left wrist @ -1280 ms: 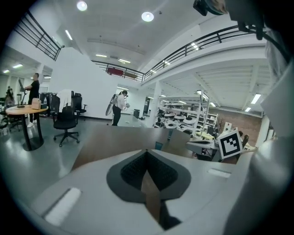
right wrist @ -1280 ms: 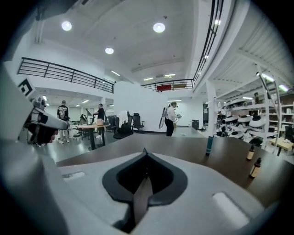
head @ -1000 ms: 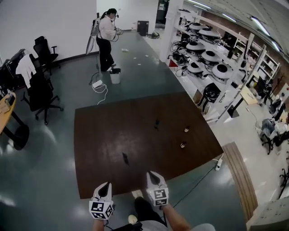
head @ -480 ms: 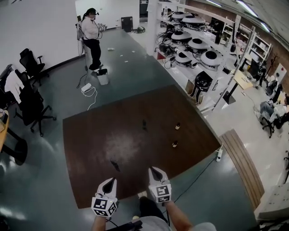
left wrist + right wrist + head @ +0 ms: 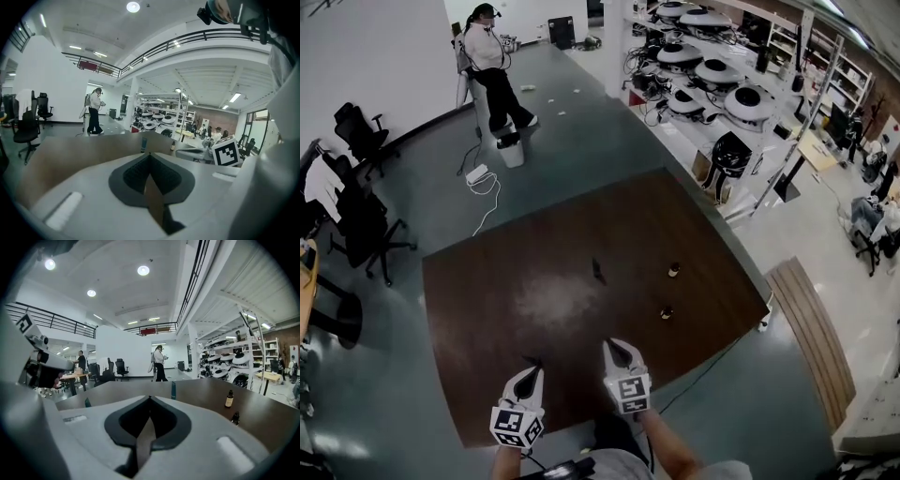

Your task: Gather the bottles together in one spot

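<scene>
Bottles (image 5: pixel 674 270) scattered on brown table (image 5: pixel 534 300), left hand-held gripper (image 5: pixel 530 374) closed, empty, right hand-held gripper (image 5: pixel 617 350) closed, empty

Round ceiling lamps (image 5: pixel 143 270) and strip lights (image 5: pixel 234 97) fill the hall with even, bright light. The brown tabletop (image 5: pixel 548 300) carries a pale sheen. Both gripper views bulge, with black corners; the left gripper (image 5: pixel 150 153) and right gripper (image 5: pixel 149 398) loom soft, unfocused.
</scene>
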A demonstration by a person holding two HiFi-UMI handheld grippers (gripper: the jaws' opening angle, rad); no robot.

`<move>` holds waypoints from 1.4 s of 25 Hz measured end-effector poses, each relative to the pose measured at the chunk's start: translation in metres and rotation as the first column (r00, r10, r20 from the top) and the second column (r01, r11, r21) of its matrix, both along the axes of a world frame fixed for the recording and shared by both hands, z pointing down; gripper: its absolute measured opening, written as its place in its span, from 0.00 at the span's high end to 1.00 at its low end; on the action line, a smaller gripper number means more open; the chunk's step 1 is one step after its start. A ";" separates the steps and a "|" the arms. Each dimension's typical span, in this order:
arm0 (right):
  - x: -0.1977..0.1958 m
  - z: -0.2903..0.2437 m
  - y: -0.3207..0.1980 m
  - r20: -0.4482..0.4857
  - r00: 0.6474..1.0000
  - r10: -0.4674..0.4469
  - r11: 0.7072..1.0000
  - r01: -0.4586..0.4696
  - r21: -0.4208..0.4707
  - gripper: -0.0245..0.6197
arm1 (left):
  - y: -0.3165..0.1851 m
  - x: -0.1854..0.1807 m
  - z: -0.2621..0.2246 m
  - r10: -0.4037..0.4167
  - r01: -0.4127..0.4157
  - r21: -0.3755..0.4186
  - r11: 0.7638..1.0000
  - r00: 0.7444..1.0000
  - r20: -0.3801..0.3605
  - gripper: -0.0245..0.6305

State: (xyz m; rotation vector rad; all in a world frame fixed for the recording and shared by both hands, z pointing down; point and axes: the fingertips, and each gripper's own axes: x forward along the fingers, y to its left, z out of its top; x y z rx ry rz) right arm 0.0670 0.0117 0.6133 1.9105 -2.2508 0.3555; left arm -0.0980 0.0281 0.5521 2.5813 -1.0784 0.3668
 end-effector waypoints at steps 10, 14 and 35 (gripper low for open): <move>0.026 0.032 -0.046 0.017 1.000 -0.011 0.998 0.012 -0.054 0.96 | -0.043 0.028 0.024 -0.002 0.003 -0.054 0.999 1.000 0.027 0.96; 0.029 0.039 -0.065 0.015 1.000 -0.023 0.997 0.024 -0.067 0.96 | -0.059 0.036 0.026 -0.008 0.010 -0.074 0.997 1.000 0.023 0.96; 0.060 0.087 -0.190 -0.044 0.998 -0.053 0.992 0.047 -0.113 0.73 | -0.069 0.037 0.039 -0.035 0.040 -0.163 0.986 0.999 0.032 0.96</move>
